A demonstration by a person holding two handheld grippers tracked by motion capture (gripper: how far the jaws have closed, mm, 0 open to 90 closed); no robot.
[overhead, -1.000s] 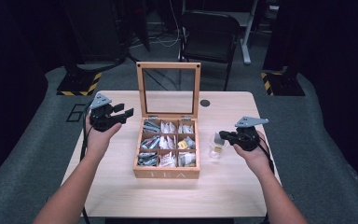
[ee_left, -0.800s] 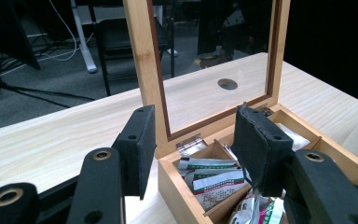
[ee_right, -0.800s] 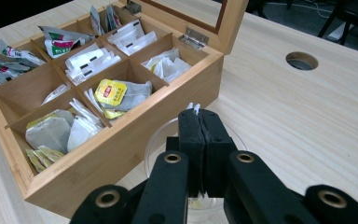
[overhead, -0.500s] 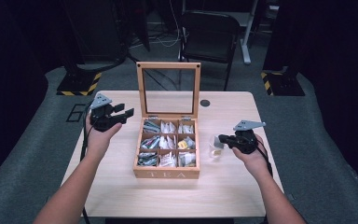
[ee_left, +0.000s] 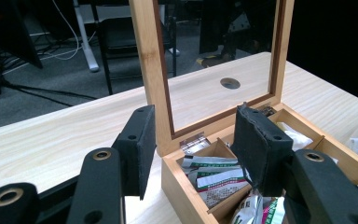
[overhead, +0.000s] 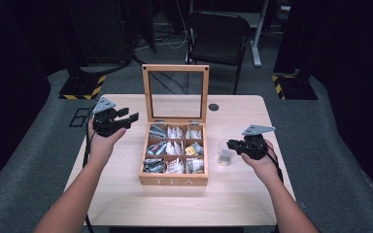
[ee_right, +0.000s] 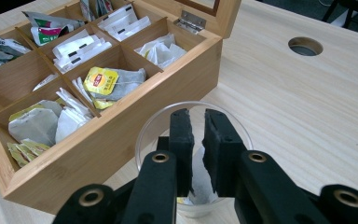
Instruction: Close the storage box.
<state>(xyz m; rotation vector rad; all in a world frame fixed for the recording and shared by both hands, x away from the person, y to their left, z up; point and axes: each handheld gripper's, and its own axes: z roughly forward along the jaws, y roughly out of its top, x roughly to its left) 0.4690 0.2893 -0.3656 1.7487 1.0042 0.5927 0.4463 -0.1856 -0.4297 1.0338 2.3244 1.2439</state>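
An open wooden tea box (overhead: 173,180) with a raised glass lid (overhead: 176,92) stands mid-table, its compartments full of tea bags (ee_right: 114,79). Right of it stands a clear plastic cup (overhead: 225,154). My right gripper (overhead: 231,144) hovers over the cup's rim (ee_right: 240,129). Its jaws (ee_right: 198,116) have just been opening; a narrow gap parts them and nothing is pinched. A white tea bag (ee_right: 209,199) lies in the cup below them. My left gripper (overhead: 129,118) hangs left of the box. In the left gripper view it (ee_left: 196,112) stands open and empty above the box's corner (ee_left: 184,193).
A round cable hole (overhead: 213,107) sits in the tabletop (overhead: 233,204) behind the cup. A black chair (overhead: 218,29) stands beyond the far edge. Bare wood lies in front of the box and on both sides of it.
My right hand has edged slightly left over the cup. The left gripper and the box have stayed where they were.
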